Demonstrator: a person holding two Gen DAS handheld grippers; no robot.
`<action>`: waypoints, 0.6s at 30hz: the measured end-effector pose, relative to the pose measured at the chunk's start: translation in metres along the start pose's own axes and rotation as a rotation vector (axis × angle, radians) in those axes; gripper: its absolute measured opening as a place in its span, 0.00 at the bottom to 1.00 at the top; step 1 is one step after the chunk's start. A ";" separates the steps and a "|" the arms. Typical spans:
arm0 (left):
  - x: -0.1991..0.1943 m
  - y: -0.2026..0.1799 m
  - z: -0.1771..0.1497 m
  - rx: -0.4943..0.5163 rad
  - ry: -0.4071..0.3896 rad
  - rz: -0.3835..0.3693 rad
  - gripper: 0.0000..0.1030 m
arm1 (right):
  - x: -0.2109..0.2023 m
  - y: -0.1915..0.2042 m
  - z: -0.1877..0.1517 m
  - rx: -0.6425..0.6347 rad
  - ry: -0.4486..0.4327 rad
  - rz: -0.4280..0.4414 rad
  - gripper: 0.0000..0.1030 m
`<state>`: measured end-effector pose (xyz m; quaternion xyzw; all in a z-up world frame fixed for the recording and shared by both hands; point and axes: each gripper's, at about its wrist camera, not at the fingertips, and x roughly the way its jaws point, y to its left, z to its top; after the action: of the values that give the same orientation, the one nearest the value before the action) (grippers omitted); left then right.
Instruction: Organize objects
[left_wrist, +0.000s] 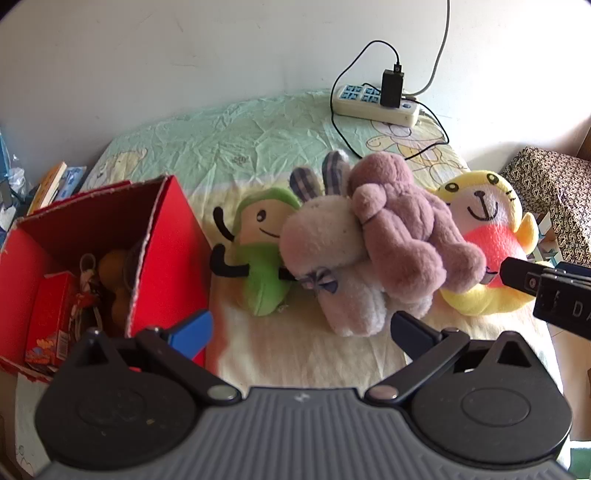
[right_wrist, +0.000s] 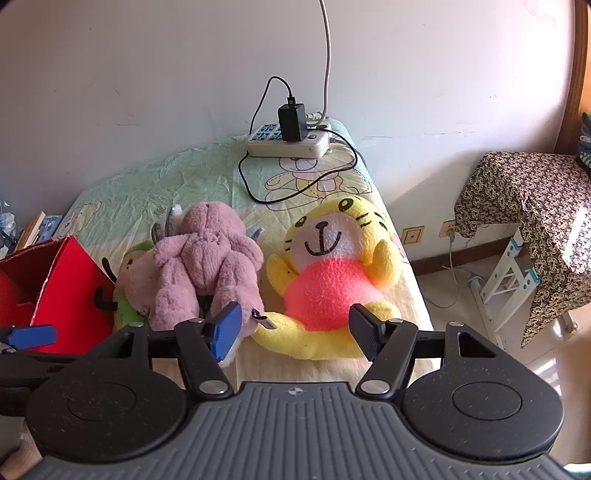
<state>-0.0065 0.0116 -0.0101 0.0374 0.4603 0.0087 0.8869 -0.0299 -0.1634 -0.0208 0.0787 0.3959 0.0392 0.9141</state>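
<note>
Four plush toys are found lying in a row on the bed (left_wrist: 258, 140), which is covered with a pale green and yellow printed sheet. From the left wrist view they are recorded as follows: a green plush (left_wrist: 264, 254) nearest the red box (left_wrist: 170, 258), a white plush rabbit (left_wrist: 332, 258) with striped ears partly over it, a mauve plush bear (left_wrist: 406, 229) lying across the rabbit, and a yellow plush tiger (left_wrist: 491, 229) with an orange belly at the far right. The red box stands open-topped, touching or just beside the green plush; small items, including a smaller red carton (left_wrist: 51, 325), are seen inside.

The left hand-held gripper (left_wrist: 301, 330) is held above the sheet in front of the rabbit, jaws spread wide, nothing between them. The right hand-held gripper (right_wrist: 295, 330) is likewise spread apart and empty, positioned over the lower edge of the tiger.

A power strip (right_wrist: 288, 142) with a black charger (right_wrist: 291, 122) plugged in is noted at the far end of the bed.
</note>
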 end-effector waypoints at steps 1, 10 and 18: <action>-0.001 0.001 0.002 0.005 -0.003 -0.004 0.99 | -0.001 0.000 0.001 0.004 -0.003 0.013 0.64; -0.003 0.013 0.024 0.021 -0.028 -0.192 0.95 | 0.018 -0.004 0.022 0.069 0.016 0.190 0.55; 0.001 -0.011 0.040 0.075 -0.060 -0.294 0.91 | 0.053 -0.013 0.040 0.118 0.082 0.293 0.54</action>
<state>0.0262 -0.0019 0.0112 0.0028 0.4342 -0.1398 0.8899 0.0352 -0.1739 -0.0344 0.1872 0.4189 0.1518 0.8755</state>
